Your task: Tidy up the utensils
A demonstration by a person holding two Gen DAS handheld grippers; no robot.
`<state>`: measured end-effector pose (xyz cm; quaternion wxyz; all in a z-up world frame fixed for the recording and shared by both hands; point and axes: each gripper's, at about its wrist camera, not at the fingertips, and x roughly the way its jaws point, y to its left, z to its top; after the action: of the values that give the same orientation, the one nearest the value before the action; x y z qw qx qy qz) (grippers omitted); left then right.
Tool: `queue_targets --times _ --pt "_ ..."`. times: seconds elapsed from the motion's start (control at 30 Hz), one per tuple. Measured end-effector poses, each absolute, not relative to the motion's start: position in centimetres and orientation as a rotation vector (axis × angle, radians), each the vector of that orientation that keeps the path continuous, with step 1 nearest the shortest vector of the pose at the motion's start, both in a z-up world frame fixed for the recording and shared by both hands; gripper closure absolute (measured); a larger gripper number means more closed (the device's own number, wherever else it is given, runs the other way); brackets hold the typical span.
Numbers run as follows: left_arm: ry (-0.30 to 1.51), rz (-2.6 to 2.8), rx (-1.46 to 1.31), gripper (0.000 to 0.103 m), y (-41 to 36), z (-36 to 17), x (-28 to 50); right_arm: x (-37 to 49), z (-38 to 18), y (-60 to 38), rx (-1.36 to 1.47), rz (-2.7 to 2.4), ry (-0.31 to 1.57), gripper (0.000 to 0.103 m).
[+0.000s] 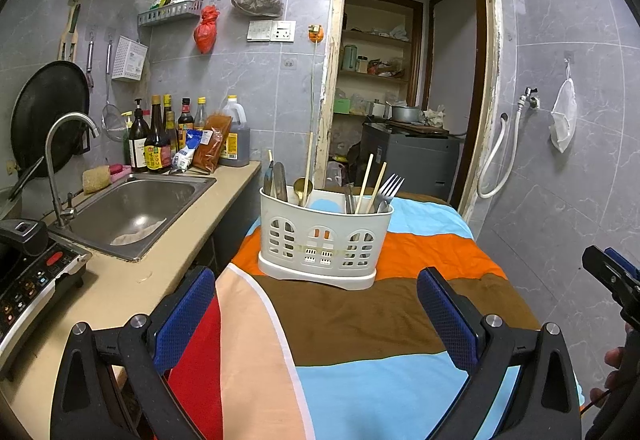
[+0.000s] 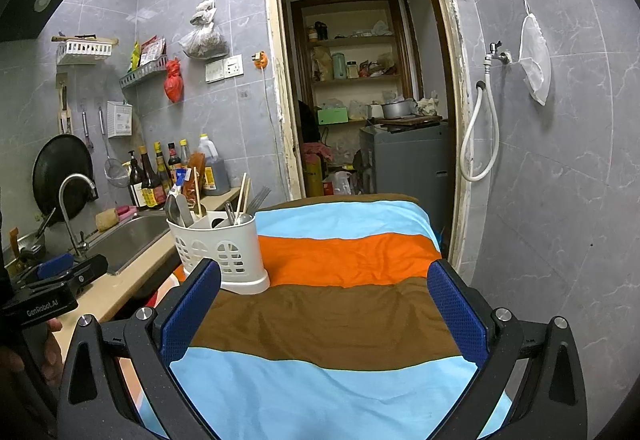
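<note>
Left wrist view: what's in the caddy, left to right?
White caddy: flat metal blades, probably knives → gold spoon → single chopstick → chopstick pair → forks. Both tongs are open and empty.

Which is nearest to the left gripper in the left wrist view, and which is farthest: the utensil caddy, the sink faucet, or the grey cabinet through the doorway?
From the left gripper:
1. Utensil caddy, straight ahead on the striped cloth.
2. Sink faucet, off to the left at the counter.
3. Grey cabinet, beyond the doorway, behind the caddy.
</note>
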<state>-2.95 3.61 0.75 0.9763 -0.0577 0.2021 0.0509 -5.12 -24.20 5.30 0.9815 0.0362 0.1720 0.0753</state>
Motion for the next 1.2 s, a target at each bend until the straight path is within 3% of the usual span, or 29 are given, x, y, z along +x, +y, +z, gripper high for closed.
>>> queue_targets --times 1.2 --pt "0.412 0.096 -0.107 0.001 4.04 1.03 -2.40 -5.03 4.88 -23.65 0.077 0.148 0.352 0.001"
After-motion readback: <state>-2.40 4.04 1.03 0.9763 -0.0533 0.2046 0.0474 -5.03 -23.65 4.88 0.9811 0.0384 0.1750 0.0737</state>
